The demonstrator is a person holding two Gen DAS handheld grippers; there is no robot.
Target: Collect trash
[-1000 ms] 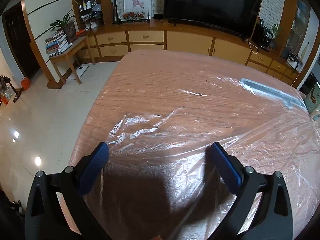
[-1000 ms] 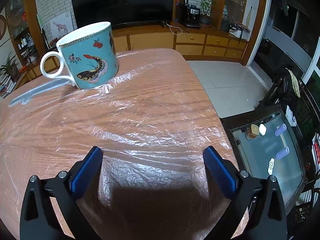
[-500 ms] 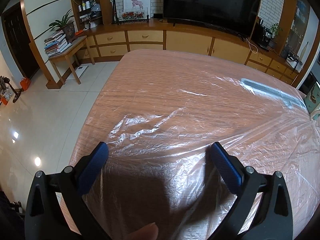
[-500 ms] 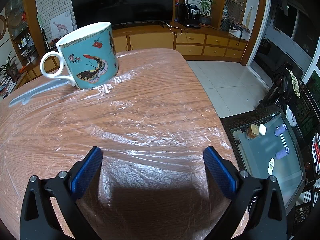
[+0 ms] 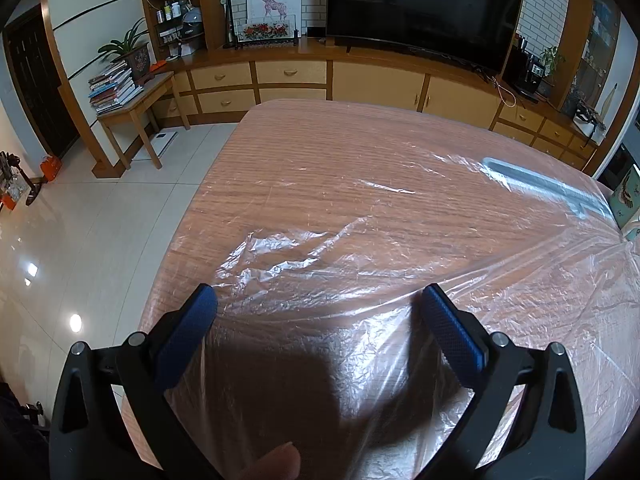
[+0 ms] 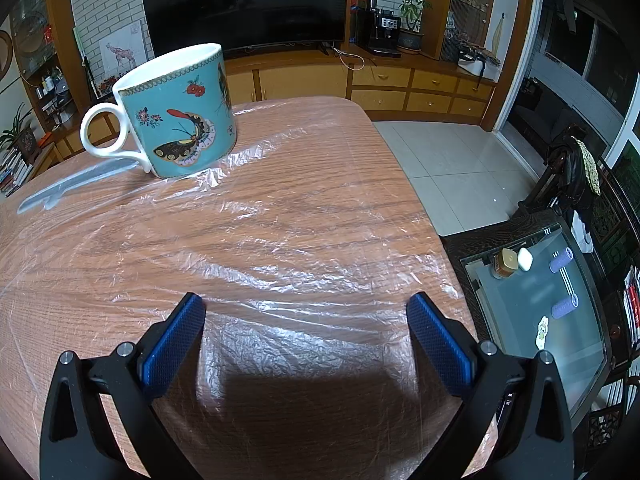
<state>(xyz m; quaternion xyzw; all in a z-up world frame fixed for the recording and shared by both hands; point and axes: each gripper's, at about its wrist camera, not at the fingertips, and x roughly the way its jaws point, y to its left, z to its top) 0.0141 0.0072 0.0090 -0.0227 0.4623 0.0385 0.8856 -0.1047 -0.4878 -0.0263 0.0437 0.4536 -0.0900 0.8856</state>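
A wooden table [image 5: 320, 152] fills most of both views, its top covered by a sheet of thin clear plastic [image 5: 360, 280] that lies crumpled and wrinkled across the wood grain. In the right wrist view the same plastic [image 6: 288, 264] spreads from the near edge up to the far side of the table [image 6: 340, 152].

A teal mug [image 6: 176, 120] with a butterfly pattern and a white handle stands upright on the plastic at the far left of the right wrist view, well apart from the right gripper. Just beside its base, a flat grey strip [image 6: 68, 190] lies under the film; the same strip [image 5: 548, 188] shows at the far right of the left wrist view.

The left gripper [image 5: 320, 316] hovers over the near part of the plastic with its blue-padded jaws spread wide and nothing between them. The right gripper [image 6: 306, 320] is likewise over the wrinkled film, jaws wide apart and empty.

A fingertip [image 5: 276, 460] shows at the bottom edge of the left wrist view, between the gripper's arms.
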